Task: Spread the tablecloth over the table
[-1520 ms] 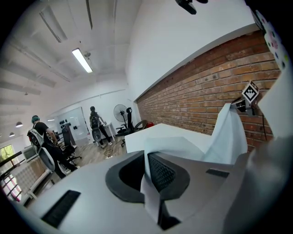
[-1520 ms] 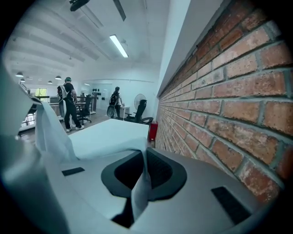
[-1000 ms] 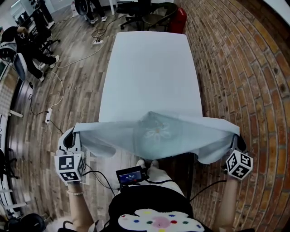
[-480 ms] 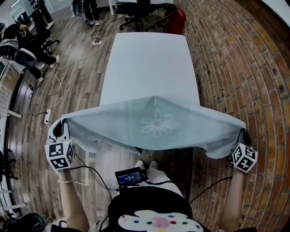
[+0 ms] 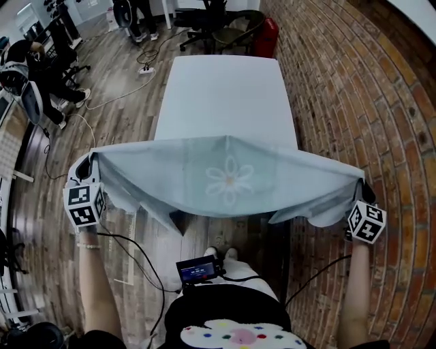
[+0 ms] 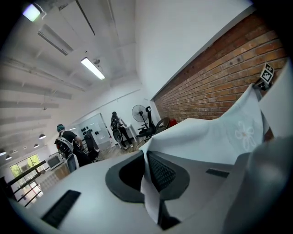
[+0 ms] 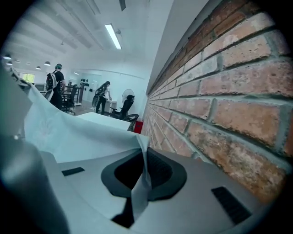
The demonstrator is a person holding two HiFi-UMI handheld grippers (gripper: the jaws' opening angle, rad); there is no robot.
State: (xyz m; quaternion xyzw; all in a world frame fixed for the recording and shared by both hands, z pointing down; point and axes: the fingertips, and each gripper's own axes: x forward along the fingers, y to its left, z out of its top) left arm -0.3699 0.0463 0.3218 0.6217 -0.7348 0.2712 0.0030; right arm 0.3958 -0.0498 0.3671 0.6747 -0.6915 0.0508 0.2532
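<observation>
Tablecloth [image 5: 225, 180], pale blue-green with a white flower print [image 5: 228, 178] at centre, is in the air, stretched wide between both grippers at the near end of the table [image 5: 225, 95]. Its upper edge runs nearly taut from corner to corner with a slight peak in the middle; the lower edge sags in folds toward the person. Can't tell whether the cloth touches the tabletop anywhere. Left gripper [image 5: 87, 172] is clamped on the left corner: its own view shows the dark pads [image 6: 160, 171] closed with a thin strip of fabric pinched between them. Right gripper [image 5: 361, 189] does the same on the right corner, pads [image 7: 158, 171] tight on the cloth edge. Both sit wide of the table's sides. Most of the white tabletop beyond the cloth is uncovered. Brick wall [image 5: 354, 102] runs along the right, wood floor [image 5: 116, 136] on the left, office chairs [image 5: 218, 20] and a red object [image 5: 267, 34] past the far end, seated people [image 5: 34, 61] far left.
</observation>
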